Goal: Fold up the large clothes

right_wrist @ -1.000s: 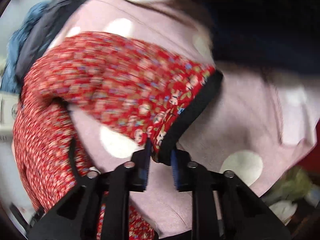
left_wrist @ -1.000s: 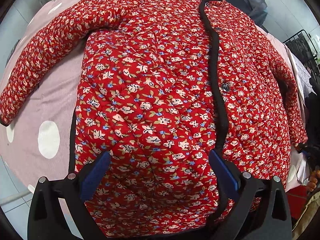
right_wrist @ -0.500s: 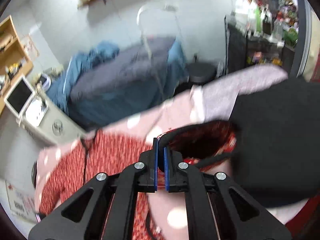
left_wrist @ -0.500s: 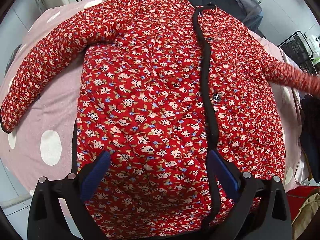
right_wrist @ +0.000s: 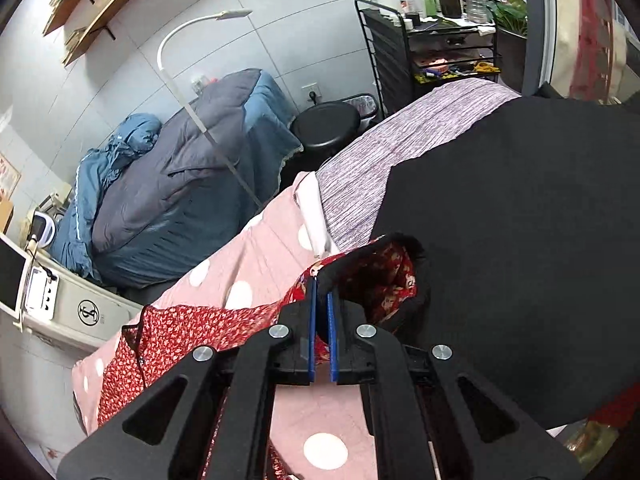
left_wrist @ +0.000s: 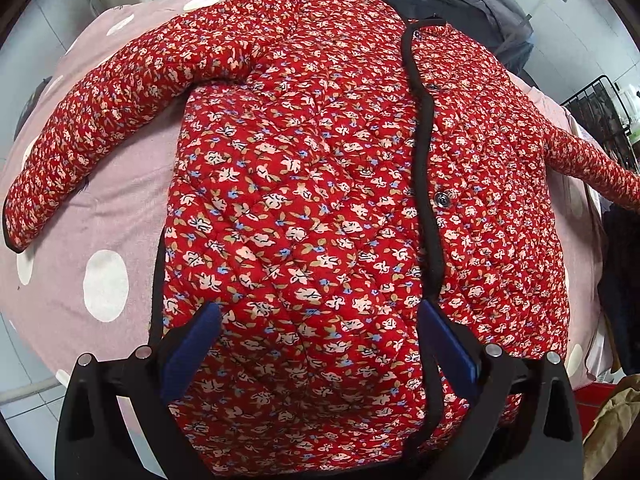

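Observation:
A red quilted floral jacket point(left_wrist: 304, 184) with black trim lies face up on a pink polka-dot sheet point(left_wrist: 100, 208). Its left sleeve point(left_wrist: 100, 120) rests bent on the sheet. Its right sleeve point(left_wrist: 592, 164) stretches up and off to the right edge. My left gripper point(left_wrist: 320, 340) hovers open above the jacket's hem, fingers wide apart. In the right wrist view my right gripper point(right_wrist: 322, 304) is shut on the sleeve's black-trimmed cuff point(right_wrist: 372, 268), lifted above the bed, with the jacket body point(right_wrist: 180, 328) lying below.
A black garment point(right_wrist: 520, 248) and a striped grey-lilac cloth point(right_wrist: 400, 140) lie on the bed to the right. A blue-grey quilt pile point(right_wrist: 180, 184), a white machine point(right_wrist: 72, 312), a lamp arm point(right_wrist: 192, 28), a black stool point(right_wrist: 324, 124) and a black shelf cart point(right_wrist: 440, 40) stand beyond.
My right gripper has risen with the cuff pinched in it, so the right sleeve now lifts off the bed toward the right. The left gripper has stayed in place, still open.

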Available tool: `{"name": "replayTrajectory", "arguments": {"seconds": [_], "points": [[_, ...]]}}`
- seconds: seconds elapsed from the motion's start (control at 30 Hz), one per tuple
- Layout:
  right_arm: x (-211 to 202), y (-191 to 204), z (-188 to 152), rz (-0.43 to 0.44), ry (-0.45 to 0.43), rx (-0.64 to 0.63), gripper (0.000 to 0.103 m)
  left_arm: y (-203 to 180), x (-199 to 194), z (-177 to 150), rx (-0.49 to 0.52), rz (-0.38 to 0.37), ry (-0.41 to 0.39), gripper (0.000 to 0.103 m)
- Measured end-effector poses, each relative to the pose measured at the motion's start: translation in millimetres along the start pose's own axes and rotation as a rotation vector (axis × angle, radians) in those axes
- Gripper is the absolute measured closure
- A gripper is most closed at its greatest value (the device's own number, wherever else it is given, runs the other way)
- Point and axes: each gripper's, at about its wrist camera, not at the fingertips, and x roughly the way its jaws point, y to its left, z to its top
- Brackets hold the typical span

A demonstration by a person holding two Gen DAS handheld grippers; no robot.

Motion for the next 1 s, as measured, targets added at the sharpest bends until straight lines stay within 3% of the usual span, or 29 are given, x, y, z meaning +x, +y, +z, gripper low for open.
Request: {"name": "replayTrajectory", "arguments": {"seconds": [0.13, 0.27, 0.4, 0.5, 0.63, 0.8, 1.0], "points": [[1, 38, -2, -0.001, -0.017, -0.137, 0.098, 1, -4, 0, -0.007, 0.000, 0.003, 0.007], [1, 100, -8, 0.044, -0.029, -0.302, 0.098, 2, -8, 2, -0.019, -0.006, -0.002, 0.007], [14, 178, -32, 0.106, 0.029, -0.453, 0.098, 7, -15, 0, -0.028, -0.005, -0.013, 0.007], [22, 249, -76, 0.156, 0.073, -0.636, 0.098, 13, -20, -4, -0.038, 0.013, -0.015, 0.007], [24, 347, -156, 0.256, 0.106, -0.911, 0.098, 31, -32, -14, -0.077, 0.014, -0.035, 0.007], [24, 444, -261, 0.349, 0.186, -1.163, 0.098, 61, -41, -29, -0.149, 0.022, -0.053, 0.007], [54, 493, -391, 0.321, 0.278, -1.423, 0.098, 95, -38, -54, -0.250, 0.070, -0.037, 0.007]]}}
